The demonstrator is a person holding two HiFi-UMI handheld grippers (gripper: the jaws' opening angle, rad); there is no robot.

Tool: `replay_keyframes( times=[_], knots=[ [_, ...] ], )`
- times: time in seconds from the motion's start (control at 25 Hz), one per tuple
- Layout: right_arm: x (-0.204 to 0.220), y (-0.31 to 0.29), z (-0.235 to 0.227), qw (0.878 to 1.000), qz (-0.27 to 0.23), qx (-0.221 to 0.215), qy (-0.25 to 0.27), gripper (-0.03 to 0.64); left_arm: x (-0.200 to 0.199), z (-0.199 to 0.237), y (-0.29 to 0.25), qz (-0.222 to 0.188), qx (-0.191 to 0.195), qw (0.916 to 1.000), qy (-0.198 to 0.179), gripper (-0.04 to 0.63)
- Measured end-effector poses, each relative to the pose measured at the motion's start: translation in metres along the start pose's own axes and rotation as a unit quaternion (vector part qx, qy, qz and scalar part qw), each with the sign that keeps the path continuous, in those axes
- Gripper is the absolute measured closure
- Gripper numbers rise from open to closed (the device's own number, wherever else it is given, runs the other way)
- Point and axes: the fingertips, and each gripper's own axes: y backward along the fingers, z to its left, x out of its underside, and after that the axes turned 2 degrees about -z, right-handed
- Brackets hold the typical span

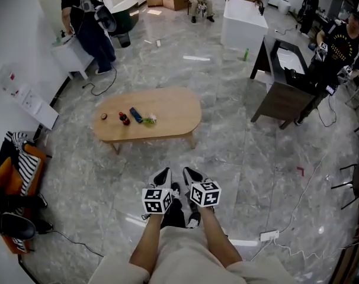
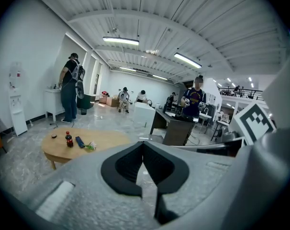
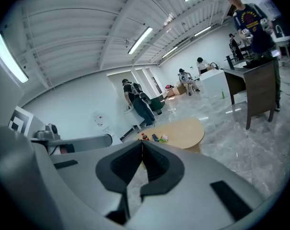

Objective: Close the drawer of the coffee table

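The oval wooden coffee table (image 1: 167, 108) stands a few steps ahead of me on the marble floor, also seen in the left gripper view (image 2: 104, 139) and the right gripper view (image 3: 185, 131). No open drawer shows on it from here. My left gripper (image 1: 166, 172) and right gripper (image 1: 186, 171) are held side by side in front of my body, well short of the table. Both are shut with their tips touching and nothing between them, as the left gripper view (image 2: 143, 143) and right gripper view (image 3: 142, 142) show.
On the table lie a small cola bottle (image 1: 124, 119), a dark remote (image 1: 135, 115), a green-and-white wrapper (image 1: 148, 120) and a small dark disc (image 1: 103, 116). A dark desk (image 1: 283, 93) stands right, a white counter (image 1: 241, 25) behind. People stand around the room. A power strip (image 1: 268, 236) and cable lie at right.
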Motion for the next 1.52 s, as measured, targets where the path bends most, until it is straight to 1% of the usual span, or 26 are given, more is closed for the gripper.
replay_keyframes(
  times=[0.08, 0.24, 0.48, 0.64, 1.04, 1.52],
  knots=[
    [-0.003, 0.003, -0.002, 1.0, -0.007, 0.004, 0.003, 0.6, -0.001, -0.004, -0.001, -0.002, 0.003, 1.0, -0.002, 0.586],
    [-0.006, 0.003, -0.008, 1.0, -0.013, 0.012, 0.01, 0.6, -0.001, 0.001, 0.0, -0.007, -0.001, 1.0, -0.003, 0.586],
    [-0.011, 0.0, -0.013, 0.999, -0.002, 0.017, 0.032, 0.601, -0.01, 0.017, 0.001, -0.015, -0.024, 0.9995, 0.011, 0.586],
    [-0.005, -0.003, -0.015, 0.999, 0.005, 0.019, 0.042, 0.601, -0.008, 0.022, 0.004, -0.021, -0.035, 0.9989, 0.02, 0.586],
    [0.005, -0.012, -0.011, 0.998, 0.023, 0.018, 0.056, 0.601, 0.0, 0.04, 0.014, -0.012, -0.05, 0.9983, 0.026, 0.586],
    [0.016, -0.018, -0.005, 0.997, 0.041, 0.014, 0.068, 0.601, 0.008, 0.046, 0.015, -0.006, -0.051, 0.998, 0.036, 0.586]
  ],
)
